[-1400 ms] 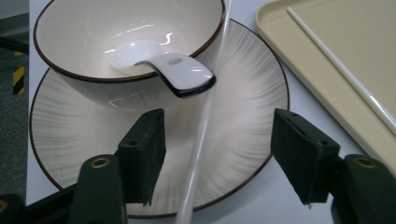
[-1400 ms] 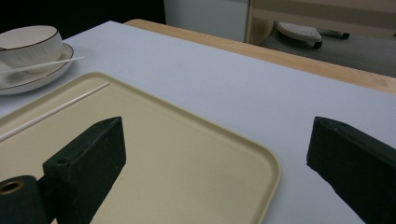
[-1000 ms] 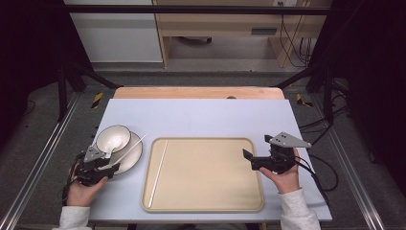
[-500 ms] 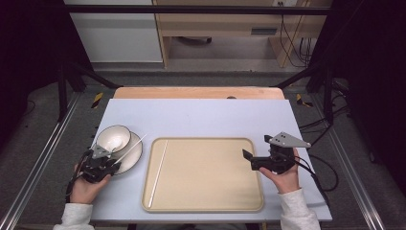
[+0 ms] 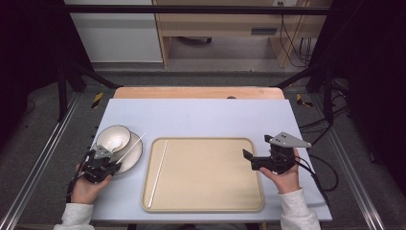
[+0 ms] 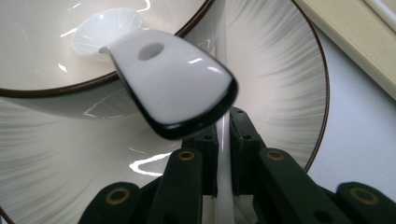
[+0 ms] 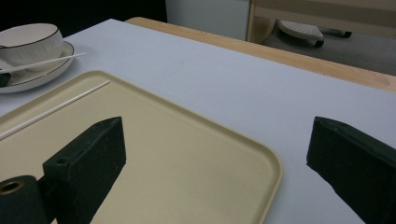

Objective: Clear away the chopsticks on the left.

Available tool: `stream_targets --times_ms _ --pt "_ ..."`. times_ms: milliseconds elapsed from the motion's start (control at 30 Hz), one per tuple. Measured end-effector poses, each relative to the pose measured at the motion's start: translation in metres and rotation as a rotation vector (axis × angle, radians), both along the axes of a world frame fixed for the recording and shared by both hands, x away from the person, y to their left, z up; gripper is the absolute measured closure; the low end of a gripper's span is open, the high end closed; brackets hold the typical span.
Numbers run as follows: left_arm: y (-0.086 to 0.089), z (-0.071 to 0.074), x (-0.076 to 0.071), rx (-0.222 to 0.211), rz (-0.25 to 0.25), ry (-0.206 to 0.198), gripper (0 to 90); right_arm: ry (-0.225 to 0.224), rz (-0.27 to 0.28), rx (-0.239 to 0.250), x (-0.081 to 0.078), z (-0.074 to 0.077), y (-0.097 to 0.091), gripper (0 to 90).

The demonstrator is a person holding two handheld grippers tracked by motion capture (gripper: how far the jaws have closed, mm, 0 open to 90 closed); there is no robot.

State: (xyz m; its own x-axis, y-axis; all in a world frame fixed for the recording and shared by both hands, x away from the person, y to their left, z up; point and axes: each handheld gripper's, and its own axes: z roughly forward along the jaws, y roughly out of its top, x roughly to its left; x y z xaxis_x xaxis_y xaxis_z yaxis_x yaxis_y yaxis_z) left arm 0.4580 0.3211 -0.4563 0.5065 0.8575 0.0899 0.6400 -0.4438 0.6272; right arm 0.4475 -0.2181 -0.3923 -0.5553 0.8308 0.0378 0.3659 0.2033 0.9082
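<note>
Pulled back toward 7 o'clock since 1 s ago, the left gripper now sits at the near edge of the plate, jaws clamped on a white chopstick that slants up toward 1 o'clock across the plate. Bowl stands on the plate at table's 9 o'clock; a white spoon leans on its rim, just above the jaws. Second chopstick lies along the left side of the tan tray, table centre. Right gripper, unmoved at tray's 3 o'clock edge: jaws wide apart, holding nothing.
</note>
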Motion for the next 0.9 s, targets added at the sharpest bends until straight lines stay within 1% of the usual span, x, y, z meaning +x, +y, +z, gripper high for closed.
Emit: stream_targets --times_ms 133,367,500,533,600,633,667,900 --pt "0.000 0.001 0.000 -0.009 0.002 0.009 83.3 -0.001 -0.001 0.001 0.000 0.000 0.000 4.9" --pt "-0.004 0.007 -0.004 -0.023 -0.002 -0.006 83.4 -0.002 -0.003 0.003 -0.001 0.001 -0.001 4.9" --pt "-0.008 0.013 -0.007 -0.033 0.004 -0.026 83.5 -0.007 -0.006 0.002 -0.001 0.001 -0.001 4.9" --pt "-0.008 0.015 -0.008 -0.030 0.001 -0.030 83.5 -0.007 -0.003 0.002 -0.001 0.002 -0.002 4.9" --pt "-0.010 0.017 -0.010 -0.046 0.008 -0.041 83.5 -0.010 -0.006 0.004 -0.001 0.002 -0.002 4.9" --pt "-0.011 0.019 -0.011 -0.045 0.008 -0.046 83.5 -0.010 -0.006 0.004 -0.002 0.002 -0.002 4.9" --pt "-0.013 0.020 -0.012 -0.054 0.010 -0.051 83.5 -0.012 -0.007 0.005 -0.002 0.002 -0.003 4.9" --pt "-0.026 0.028 -0.019 -0.082 0.029 -0.083 83.5 -0.014 -0.008 0.005 -0.002 0.003 -0.003 5.0"
